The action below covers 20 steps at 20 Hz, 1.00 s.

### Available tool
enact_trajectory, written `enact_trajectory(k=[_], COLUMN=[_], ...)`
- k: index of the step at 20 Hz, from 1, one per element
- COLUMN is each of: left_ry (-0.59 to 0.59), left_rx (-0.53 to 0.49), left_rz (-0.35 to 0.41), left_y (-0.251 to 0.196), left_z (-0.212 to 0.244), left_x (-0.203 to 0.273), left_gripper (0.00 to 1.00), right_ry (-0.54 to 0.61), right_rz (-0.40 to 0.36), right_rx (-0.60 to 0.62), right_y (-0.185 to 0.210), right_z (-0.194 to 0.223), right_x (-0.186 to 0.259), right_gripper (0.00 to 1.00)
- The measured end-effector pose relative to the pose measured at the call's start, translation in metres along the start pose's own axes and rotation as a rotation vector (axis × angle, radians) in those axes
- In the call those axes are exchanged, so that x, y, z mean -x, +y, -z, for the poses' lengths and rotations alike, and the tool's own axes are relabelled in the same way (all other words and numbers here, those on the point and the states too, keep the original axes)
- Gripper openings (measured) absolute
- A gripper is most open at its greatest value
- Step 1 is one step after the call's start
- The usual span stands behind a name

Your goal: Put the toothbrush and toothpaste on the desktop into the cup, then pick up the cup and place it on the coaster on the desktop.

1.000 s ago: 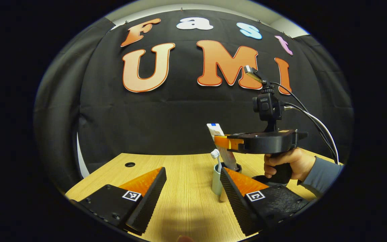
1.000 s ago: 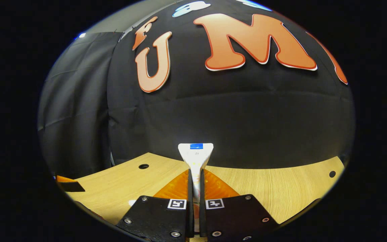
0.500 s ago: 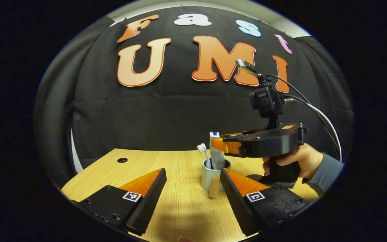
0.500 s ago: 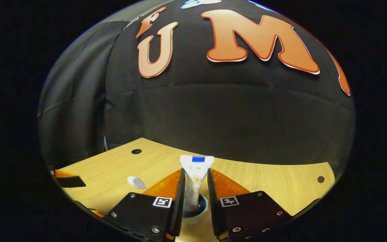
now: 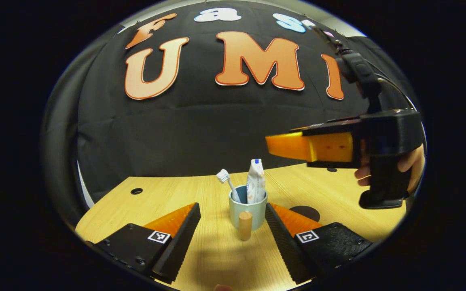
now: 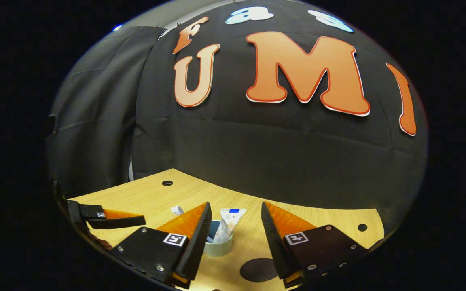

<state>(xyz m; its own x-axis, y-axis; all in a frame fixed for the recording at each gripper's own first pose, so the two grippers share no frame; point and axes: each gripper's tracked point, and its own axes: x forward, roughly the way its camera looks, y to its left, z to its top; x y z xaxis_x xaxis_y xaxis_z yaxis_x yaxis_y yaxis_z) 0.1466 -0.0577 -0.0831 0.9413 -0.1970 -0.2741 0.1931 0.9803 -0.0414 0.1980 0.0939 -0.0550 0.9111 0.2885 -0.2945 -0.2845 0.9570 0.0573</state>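
Standing in the cup (image 5: 247, 210): toothbrush (image 5: 227, 184) and toothpaste (image 5: 255, 182). Left gripper (image 5: 231, 226) gapes wide, empty, around it; right gripper (image 6: 235, 226) hovers above, wide, empty.

Pale blue cup (image 5: 248, 210) upright on desk, toothbrush (image 5: 227, 182) & toothpaste (image 5: 255, 182) inside, dark coaster (image 5: 306, 211) beside

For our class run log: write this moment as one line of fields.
cup: on desk, off coaster | toothbrush, toothpaste: in cup | left gripper: open | right gripper: open, above cup | next: lift cup
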Motion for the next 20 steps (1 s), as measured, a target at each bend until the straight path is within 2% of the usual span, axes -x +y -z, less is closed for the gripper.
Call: enact_trajectory(k=[3, 7, 9, 15, 20], left_ry=[0.034, 0.124, 0.171, 0.327, 0.447], left_rx=[-0.017, -0.008, -0.012, 0.007, -0.033], left_rz=[0.012, 0.039, 0.037, 0.053, 0.063], left_y=[-0.003, -0.010, -0.011, -0.013, -0.015], left_z=[-0.001, 0.004, 0.010, 0.030, 0.041], left_x=[-0.014, -0.035, -0.046, -0.065, -0.071], left_gripper=[0.96, 0.96, 0.96, 0.96, 0.96], right_ry=[-0.013, -0.023, -0.033, -0.043, -0.066], right_rz=[0.016, 0.035, 0.056, 0.055, 0.032], right_rx=[-0.017, -0.011, -0.008, -0.002, 0.034], right_y=[-0.010, -0.024, -0.035, -0.049, -0.047], right_z=[-0.010, -0.019, -0.025, -0.033, -0.027], right_x=[0.021, 0.049, 0.063, 0.101, 0.124], right_gripper=[0.85, 0.91, 0.92, 0.92, 0.94])
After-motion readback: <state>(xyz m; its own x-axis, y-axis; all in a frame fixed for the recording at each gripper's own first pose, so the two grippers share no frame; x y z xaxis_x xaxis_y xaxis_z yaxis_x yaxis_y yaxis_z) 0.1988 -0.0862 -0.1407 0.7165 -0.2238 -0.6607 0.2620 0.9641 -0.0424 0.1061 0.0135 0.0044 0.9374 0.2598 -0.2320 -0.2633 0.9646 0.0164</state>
